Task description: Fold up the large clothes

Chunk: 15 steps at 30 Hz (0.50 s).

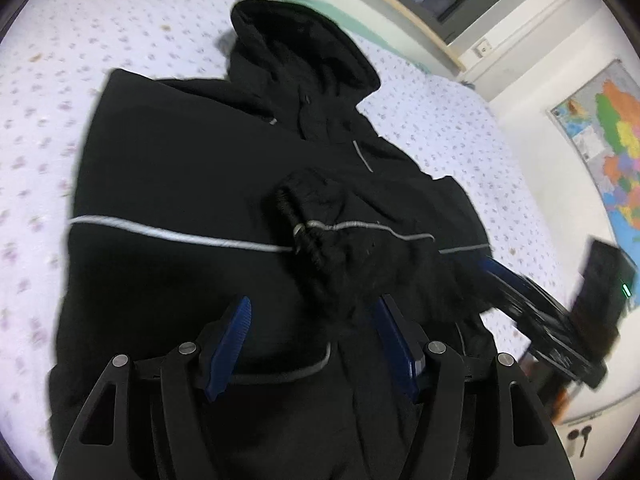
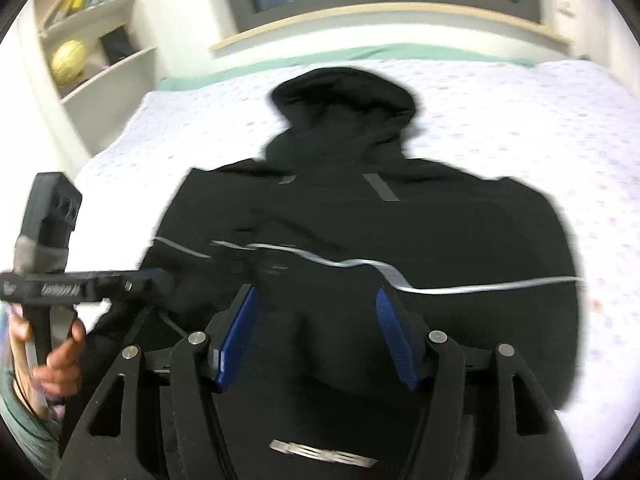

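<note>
A black hooded jacket [image 1: 192,168] with thin grey reflective stripes lies spread on the bed, hood [image 1: 304,44] pointing away from me. A sleeve with a ribbed cuff [image 1: 304,232] is folded across the chest. My left gripper [image 1: 314,304] hovers open over the jacket's lower half, with the folded sleeve just ahead of its blue pads [image 1: 230,340]. In the right wrist view the same jacket [image 2: 440,220] fills the middle, and my right gripper [image 2: 316,292] stands open above its hem, pressing on nothing. Each view shows the other gripper at its edge: the right gripper [image 1: 532,312] and the left gripper [image 2: 80,280], the latter held by a hand [image 2: 60,356].
The bed carries a white sheet with small flowers [image 1: 152,40] and a green band along its far edge. A window sill [image 2: 384,16] runs behind the bed. A shelf unit [image 2: 104,68] with a yellow ball [image 2: 68,62] stands left, and a coloured map [image 1: 612,144] hangs right.
</note>
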### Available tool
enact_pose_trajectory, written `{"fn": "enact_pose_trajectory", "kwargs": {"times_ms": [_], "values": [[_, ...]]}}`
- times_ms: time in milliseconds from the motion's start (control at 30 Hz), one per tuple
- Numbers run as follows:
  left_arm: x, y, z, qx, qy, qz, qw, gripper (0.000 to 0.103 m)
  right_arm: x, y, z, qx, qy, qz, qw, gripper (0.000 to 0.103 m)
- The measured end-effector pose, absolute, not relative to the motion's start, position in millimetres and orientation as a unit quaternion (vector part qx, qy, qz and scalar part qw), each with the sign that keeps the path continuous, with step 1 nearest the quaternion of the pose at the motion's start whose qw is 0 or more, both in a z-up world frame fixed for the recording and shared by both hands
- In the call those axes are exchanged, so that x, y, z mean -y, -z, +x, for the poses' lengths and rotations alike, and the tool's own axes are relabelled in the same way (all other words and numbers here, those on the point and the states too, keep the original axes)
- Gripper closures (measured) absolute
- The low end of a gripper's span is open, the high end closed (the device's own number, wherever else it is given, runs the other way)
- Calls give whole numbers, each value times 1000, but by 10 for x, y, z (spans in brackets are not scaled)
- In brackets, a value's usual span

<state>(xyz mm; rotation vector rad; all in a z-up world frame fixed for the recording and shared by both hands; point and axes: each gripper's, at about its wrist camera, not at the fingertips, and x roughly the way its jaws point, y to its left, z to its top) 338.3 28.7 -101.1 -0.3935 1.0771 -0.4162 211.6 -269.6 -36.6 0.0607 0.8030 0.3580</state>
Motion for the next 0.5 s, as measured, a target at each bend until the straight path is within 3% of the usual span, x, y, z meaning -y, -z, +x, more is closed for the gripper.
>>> {"fn": "enact_pose_trajectory", "kwargs": {"times_ms": [200, 233, 267, 500], "values": [[91, 1219, 3721, -508, 159, -154, 832, 41, 3185, 432, 1976, -392, -106, -10, 914, 39], [144, 1243, 3752, -507, 157, -150, 834, 64, 3219, 436, 1960, -393, -100, -14, 914, 39], [176, 1259, 3772, -510, 159, -149, 832, 79, 3270, 440, 1954, -393, -90, -20, 915, 39], [-432, 704, 3506, -423, 143, -157, 881, 83, 3446, 368, 2126, -396, -75, 4, 915, 38]]}}
